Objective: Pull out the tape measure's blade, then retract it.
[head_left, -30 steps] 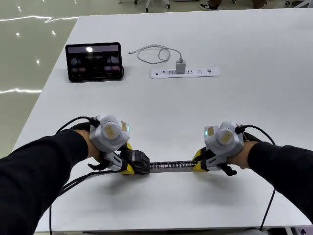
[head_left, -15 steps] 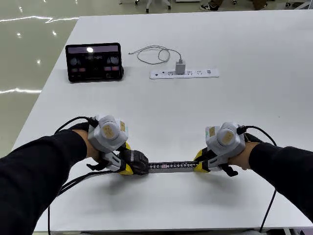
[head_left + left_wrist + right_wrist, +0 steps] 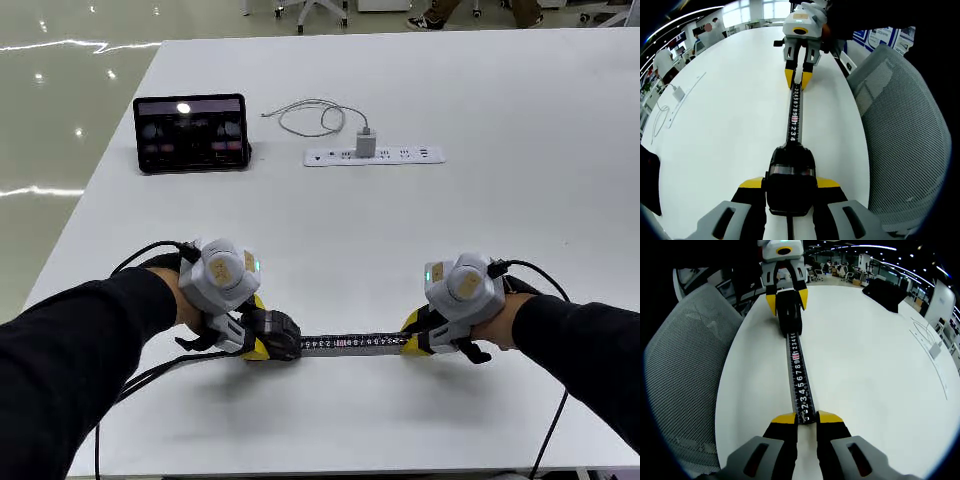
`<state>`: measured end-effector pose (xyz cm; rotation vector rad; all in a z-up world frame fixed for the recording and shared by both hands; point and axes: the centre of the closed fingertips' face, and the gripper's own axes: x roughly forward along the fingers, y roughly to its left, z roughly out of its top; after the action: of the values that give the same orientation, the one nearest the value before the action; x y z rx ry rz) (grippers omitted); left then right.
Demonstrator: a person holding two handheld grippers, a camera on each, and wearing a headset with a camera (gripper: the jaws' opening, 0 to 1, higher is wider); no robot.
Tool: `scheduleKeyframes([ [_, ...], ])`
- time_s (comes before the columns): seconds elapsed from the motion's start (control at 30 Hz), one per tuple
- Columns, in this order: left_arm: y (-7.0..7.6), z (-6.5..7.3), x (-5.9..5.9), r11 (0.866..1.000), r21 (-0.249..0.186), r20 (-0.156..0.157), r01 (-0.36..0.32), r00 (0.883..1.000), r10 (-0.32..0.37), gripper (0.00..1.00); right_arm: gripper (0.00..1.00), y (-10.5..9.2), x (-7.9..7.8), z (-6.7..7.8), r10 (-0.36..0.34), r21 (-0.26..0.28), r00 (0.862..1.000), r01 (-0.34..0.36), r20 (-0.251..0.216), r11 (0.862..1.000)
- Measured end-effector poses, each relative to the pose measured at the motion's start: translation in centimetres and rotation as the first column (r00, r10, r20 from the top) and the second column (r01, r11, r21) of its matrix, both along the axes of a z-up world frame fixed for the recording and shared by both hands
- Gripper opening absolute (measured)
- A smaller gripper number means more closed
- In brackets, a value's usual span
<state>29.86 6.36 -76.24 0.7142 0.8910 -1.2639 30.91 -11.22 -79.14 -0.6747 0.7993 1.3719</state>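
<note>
Your two grippers stand a little further apart than one second ago, and a bit more of the blade [image 3: 352, 343] is out between them. The whole head view has also shifted slightly, so part of this change comes from the camera.

Your left gripper [image 3: 262, 340] holds the black tape measure [image 3: 278, 334] near the front edge of the white worktop [image 3: 400, 230]. In the left gripper view its yellow-tipped fingers [image 3: 752, 182] are closed on both sides of the case.

Your right gripper [image 3: 412, 342] holds the free end of the blade. In the right gripper view its fingers [image 3: 785, 418] are pinched together on the end, beside the first printed numbers. The blade runs straight from the case to the right gripper, low over the worktop; whether it touches the surface, I cannot tell.

Well apart, at the far side, there are a dark tablet [image 3: 191, 132], a white power strip [image 3: 373, 156] with a charger [image 3: 366, 143] in it, and a looped cable [image 3: 310, 115]. A grey mesh chair [image 3: 905, 135] is beside the worktop.
</note>
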Motion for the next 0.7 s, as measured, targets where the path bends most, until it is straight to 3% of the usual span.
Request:
scheduleKeyframes([
  [0.7,0.0,0.0,0.0,1.000,-0.007,0.001,-0.013,1.000,0.013,0.31,0.08,-1.3,0.1,0.0,-0.009,-0.009,1.000,0.009,0.004,1.000],
])
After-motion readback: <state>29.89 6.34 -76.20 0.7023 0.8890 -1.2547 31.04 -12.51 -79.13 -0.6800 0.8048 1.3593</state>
